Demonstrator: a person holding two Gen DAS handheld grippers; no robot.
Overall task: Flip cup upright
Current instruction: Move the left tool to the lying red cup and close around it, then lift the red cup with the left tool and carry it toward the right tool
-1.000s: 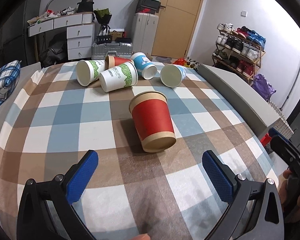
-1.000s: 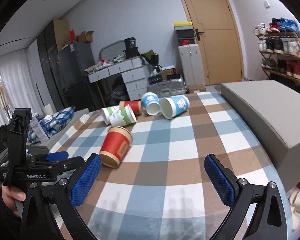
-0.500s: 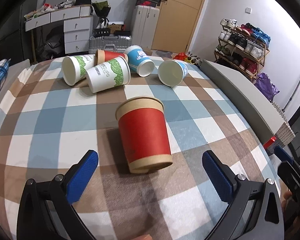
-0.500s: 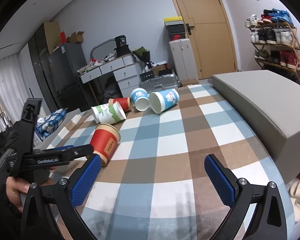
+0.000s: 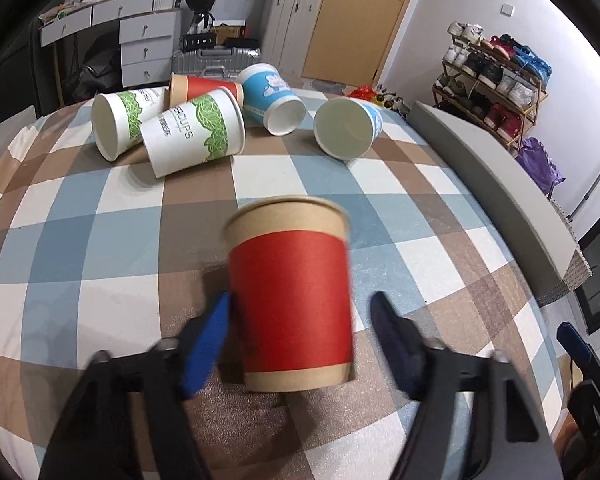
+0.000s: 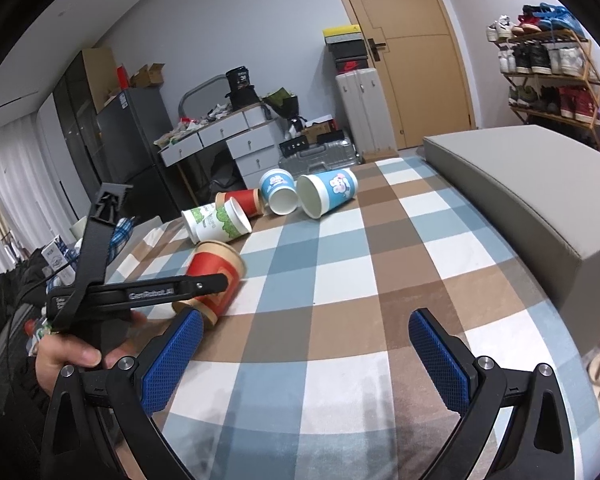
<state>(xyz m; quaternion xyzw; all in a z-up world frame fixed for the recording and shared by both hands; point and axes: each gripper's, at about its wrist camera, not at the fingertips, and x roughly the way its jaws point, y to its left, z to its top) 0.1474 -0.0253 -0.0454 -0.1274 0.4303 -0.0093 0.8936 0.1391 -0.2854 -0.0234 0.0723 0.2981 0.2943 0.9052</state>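
Left wrist view: we see the left gripper (image 5: 300,316) part open, its left pad touching or just beside the red cup (image 5: 290,296), its right pad apart from the wall; it holds nothing yet. We judge that an uneven closure could push the light cup into a roll on the checked cloth (image 5: 80,240) or dent its paper wall. The cup lies on its side between the pads, mouth toward 12 o'clock. Right gripper (image 6: 304,354) hangs wide open, empty, with the cup at 10 o'clock.
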